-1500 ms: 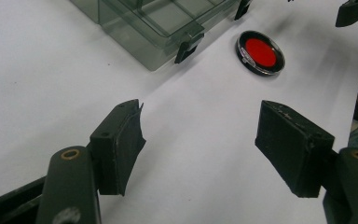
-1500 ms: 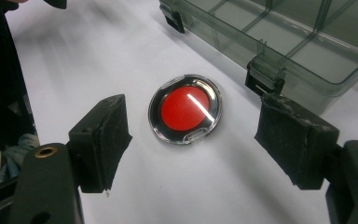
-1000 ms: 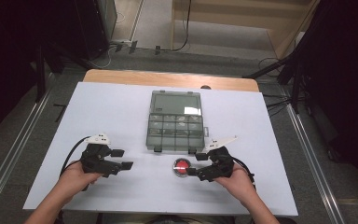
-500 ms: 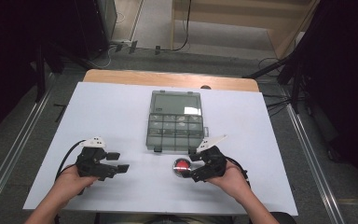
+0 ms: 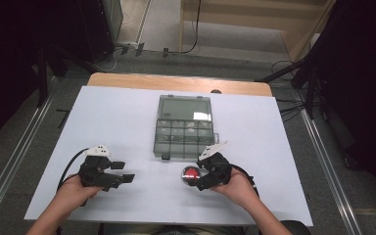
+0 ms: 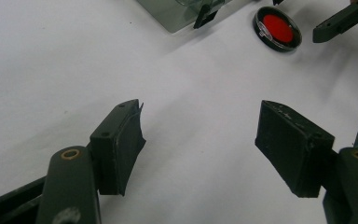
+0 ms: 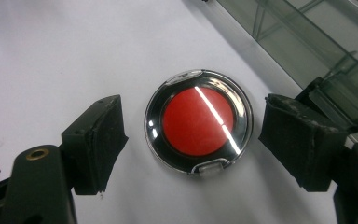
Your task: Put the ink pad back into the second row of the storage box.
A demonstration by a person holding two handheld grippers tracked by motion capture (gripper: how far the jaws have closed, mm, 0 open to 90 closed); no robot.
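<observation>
Just in front of the organizer [image 5: 184,126], near its front right corner, a round compact [image 5: 191,174] with a red centre is lying flat on the white table [image 5: 274,147]. The right gripper [image 5: 199,176] is hovering over the compact with its jaws spread wide, one on each side of it and neither touching it; in the right gripper view the compact [image 7: 198,121] is sitting squarely between the two black pads, with a clear gap at either side, and the organizer's wall [image 7: 307,42] and latch are showing just beyond the far pad. The left gripper [image 5: 121,172] is resting well to the left of the compact, in front of the organizer's left corner, its jaws also standing open and holding nothing. In the left gripper view only bare table is lying between its pads, while the compact [image 6: 277,29] is showing far off beside the organizer's front edge [image 6: 177,11]. A hand is holding each gripper.
</observation>
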